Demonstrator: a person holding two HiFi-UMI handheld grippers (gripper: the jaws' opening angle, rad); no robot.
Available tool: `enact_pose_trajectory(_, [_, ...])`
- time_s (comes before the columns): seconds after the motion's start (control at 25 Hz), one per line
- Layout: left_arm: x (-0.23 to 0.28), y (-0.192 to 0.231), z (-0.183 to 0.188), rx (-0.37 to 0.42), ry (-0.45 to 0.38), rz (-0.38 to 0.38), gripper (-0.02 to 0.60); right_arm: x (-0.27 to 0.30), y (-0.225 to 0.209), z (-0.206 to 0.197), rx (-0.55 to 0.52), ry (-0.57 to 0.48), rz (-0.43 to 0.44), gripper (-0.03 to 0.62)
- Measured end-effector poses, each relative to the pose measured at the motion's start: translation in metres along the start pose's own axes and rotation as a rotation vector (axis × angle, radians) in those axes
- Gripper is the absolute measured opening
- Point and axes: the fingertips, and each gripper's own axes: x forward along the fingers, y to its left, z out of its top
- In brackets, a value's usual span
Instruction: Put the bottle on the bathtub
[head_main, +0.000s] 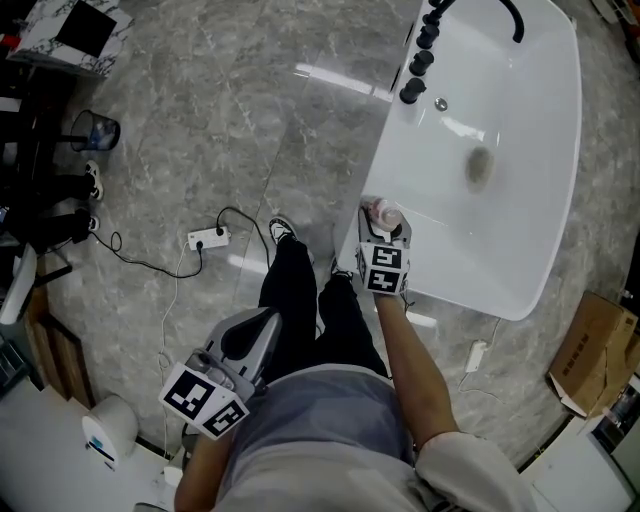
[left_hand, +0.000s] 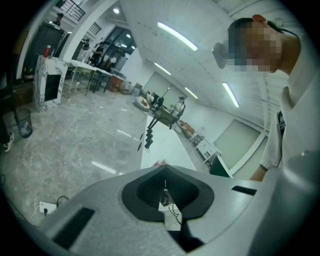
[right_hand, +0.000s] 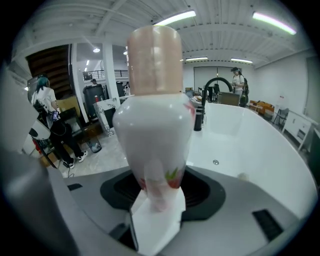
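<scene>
Grey marble floor (head_main: 250, 120) surrounds a white bathtub (head_main: 545, 150). At the tub's near rim, the right gripper (head_main: 386, 232) is clamped on a white bottle (right_hand: 155, 120) with a pinkish cap, held upright; whether it touches the rim cannot be told. Left gripper (left_hand: 165, 194) is down by the person's side, its 2 jaws closed on nothing

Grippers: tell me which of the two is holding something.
The right gripper: its jaws clamp a white bottle with a pinkish cap, held at the bathtub's rim. The left gripper is shut with nothing between its jaws.
</scene>
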Motion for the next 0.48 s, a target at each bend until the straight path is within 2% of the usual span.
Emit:
enact_pose_trajectory(0.2, [-0.0046,0.0008,-0.0018,-0.014,-0.006,0.004,0.009,-0.0028,0.0022,-0.0016,-0.014,0.007,-0.066,0.222])
enact_pose_trajectory(0.48, [-0.0032,-0.0021,-0.0039,-0.017,-0.015,-0.006,0.009,-0.0023,0.0021,-0.0063,0.040,0.033,-0.035,0.236])
